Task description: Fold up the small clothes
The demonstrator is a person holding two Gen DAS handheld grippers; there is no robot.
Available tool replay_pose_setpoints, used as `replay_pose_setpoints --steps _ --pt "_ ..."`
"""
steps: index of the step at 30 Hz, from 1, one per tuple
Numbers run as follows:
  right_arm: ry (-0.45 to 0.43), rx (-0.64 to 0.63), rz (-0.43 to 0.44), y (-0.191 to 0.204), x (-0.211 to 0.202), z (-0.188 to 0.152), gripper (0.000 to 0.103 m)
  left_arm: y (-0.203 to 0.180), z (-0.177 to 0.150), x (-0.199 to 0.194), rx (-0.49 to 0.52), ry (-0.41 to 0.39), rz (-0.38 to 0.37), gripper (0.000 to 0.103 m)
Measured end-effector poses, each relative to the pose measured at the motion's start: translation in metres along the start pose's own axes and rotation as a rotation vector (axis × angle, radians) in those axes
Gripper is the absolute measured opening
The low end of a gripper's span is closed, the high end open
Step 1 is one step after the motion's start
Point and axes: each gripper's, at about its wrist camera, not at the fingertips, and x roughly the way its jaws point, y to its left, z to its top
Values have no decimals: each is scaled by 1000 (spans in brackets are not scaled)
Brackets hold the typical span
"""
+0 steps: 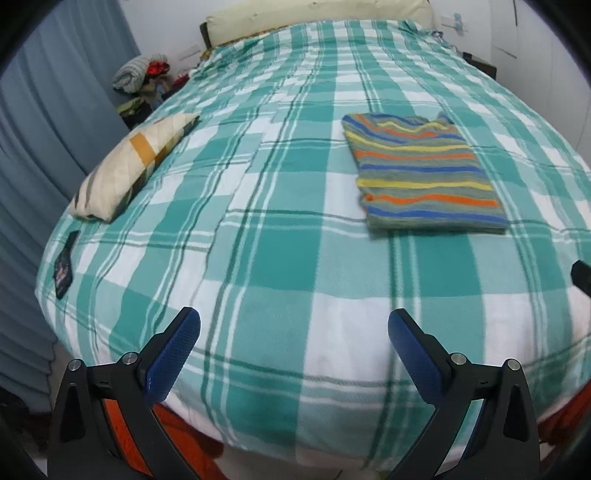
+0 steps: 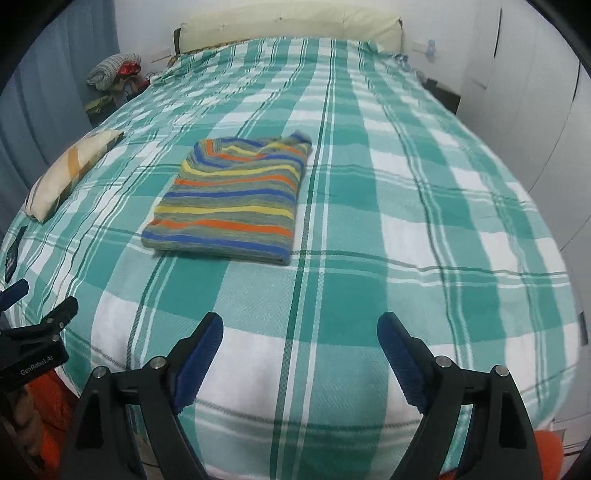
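Folded striped shirt [image 2: 229, 201] lies on the checked bed [image 2: 369, 229]. Left tongs [image 1: 293, 354] and right tongs [image 2: 300, 354] both released, empty. Right view alone shows "GenRobot.AI" on the left tongs; pillow [image 1: 135, 166] at bed's left edge.

We see a green-and-white plaid bedspread [image 1: 280, 206] as the landmark. Cream patterned pillow [image 1: 133, 166] on its left edge, small dark item [image 1: 65, 266] nearer along that edge, cream headboard [image 2: 288, 27] at its far end, clothes pile [image 1: 142, 79] beyond the far-left corner.
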Motion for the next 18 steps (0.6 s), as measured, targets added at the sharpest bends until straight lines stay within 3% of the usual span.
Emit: replay_pose_setpoints --steps 2,9,18 --pt "-26 -13 -17 4 -12 -2 93 -1 1 -6 0 -6 -11 102" --pt "-87 -27 -35 10 -33 -1 99 3 1 -14 -5 -20 3 102" --pt "-89 -16 -8 14 -40 7 102 8 9 -17 -54 6 -94 102"
